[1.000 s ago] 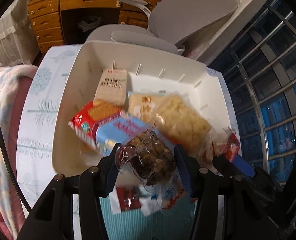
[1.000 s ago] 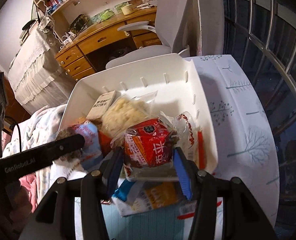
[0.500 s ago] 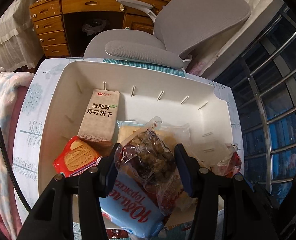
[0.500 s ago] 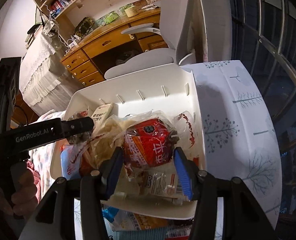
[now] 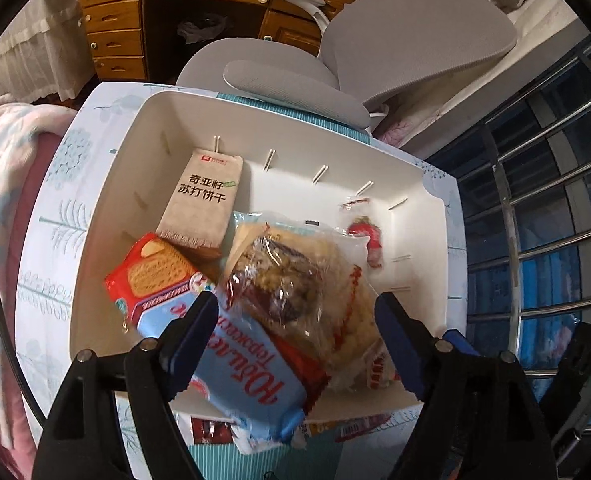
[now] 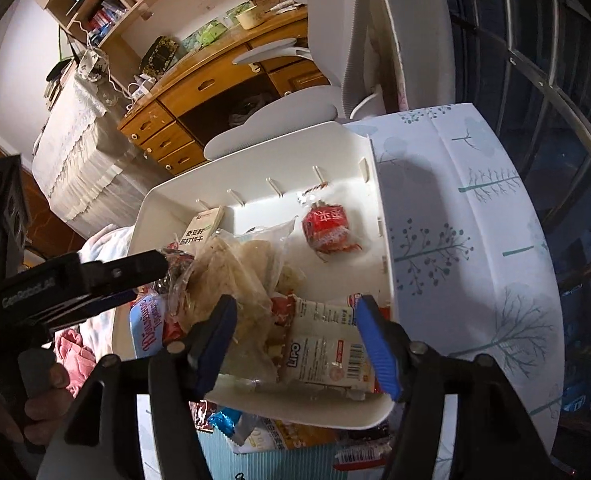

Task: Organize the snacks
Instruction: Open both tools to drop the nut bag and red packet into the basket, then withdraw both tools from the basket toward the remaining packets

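A white bin (image 5: 107, 240) (image 6: 375, 200) holds several snack packs. My left gripper (image 5: 295, 312) hangs over its near side, its jaws opening. The clear bag of dark nuts (image 5: 279, 276) lies between them on the pile, and neither pad touches it. Under it are a light blue pack (image 5: 247, 372), a red biscuit pack (image 5: 151, 276) and a pale puffed-snack bag (image 5: 347, 300). My right gripper (image 6: 295, 312) is also opening, with nothing gripped, above a white wrapped pack (image 6: 327, 356). The small red packet (image 6: 327, 228) (image 5: 369, 236) lies loose on the bin floor at the far right.
A beige cracker pack (image 5: 207, 200) lies at the bin's far left. More packets (image 6: 279, 436) sit on the tree-print tablecloth (image 6: 455, 220) in front of the bin. A grey office chair (image 5: 335, 60) and wooden desk (image 5: 135, 12) stand behind, window bars (image 5: 535, 200) to the right.
Both grippers moved forward over the bin and their jaws widened. The left let go of the nut bag onto the pile. The right let go of the red packet, which now lies deeper in the bin.
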A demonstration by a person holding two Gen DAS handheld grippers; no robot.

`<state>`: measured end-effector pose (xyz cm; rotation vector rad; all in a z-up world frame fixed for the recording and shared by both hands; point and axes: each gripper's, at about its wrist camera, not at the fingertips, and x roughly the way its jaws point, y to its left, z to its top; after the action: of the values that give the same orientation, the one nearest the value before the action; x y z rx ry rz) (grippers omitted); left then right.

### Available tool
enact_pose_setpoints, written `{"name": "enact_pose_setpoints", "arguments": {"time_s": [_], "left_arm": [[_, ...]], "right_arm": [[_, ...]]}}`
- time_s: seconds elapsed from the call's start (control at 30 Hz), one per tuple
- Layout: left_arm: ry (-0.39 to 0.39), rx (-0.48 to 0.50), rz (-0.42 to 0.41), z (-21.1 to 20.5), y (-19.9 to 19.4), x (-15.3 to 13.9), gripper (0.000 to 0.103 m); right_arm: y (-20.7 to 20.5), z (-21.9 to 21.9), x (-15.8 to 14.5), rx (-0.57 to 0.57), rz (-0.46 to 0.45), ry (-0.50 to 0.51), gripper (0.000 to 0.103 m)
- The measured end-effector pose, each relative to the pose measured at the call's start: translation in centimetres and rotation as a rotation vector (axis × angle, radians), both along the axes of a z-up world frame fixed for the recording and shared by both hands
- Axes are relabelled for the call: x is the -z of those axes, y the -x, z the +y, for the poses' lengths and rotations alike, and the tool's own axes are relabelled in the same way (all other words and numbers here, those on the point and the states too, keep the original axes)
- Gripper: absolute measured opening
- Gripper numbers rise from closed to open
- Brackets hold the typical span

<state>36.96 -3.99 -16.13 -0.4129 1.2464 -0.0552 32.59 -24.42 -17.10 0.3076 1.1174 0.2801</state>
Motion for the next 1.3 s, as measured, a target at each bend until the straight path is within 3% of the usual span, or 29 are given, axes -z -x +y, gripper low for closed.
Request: {"name": "enact_pose_setpoints", "arguments": {"time_s": [0.37,0.8,1.03,1.3], "left_arm": [[0.055,0.009,-0.04,2.3,3.9,-3.3,0.083],[0.074,0.062,-0.086,7.0,12.0,-6.7,0.083],[0.078,0.093,-0.09,9.5,17.2,-7.1,0.083],[0.076,0.105,-0.083,10.9,21.4,-6.4,0.083]], "right_arm": [[2.8,0.7,-2.6,0.05,-0.035,0.009,0.071],[10.4,5.0,-5.9,0.102,-0.08,0.033,0.075],[15.3,7.3,-6.5,0.128,-0.084,0.045,0.083],[19.3,8.2,-6.3,0.134,-0.082,0.089,0.083]]}}
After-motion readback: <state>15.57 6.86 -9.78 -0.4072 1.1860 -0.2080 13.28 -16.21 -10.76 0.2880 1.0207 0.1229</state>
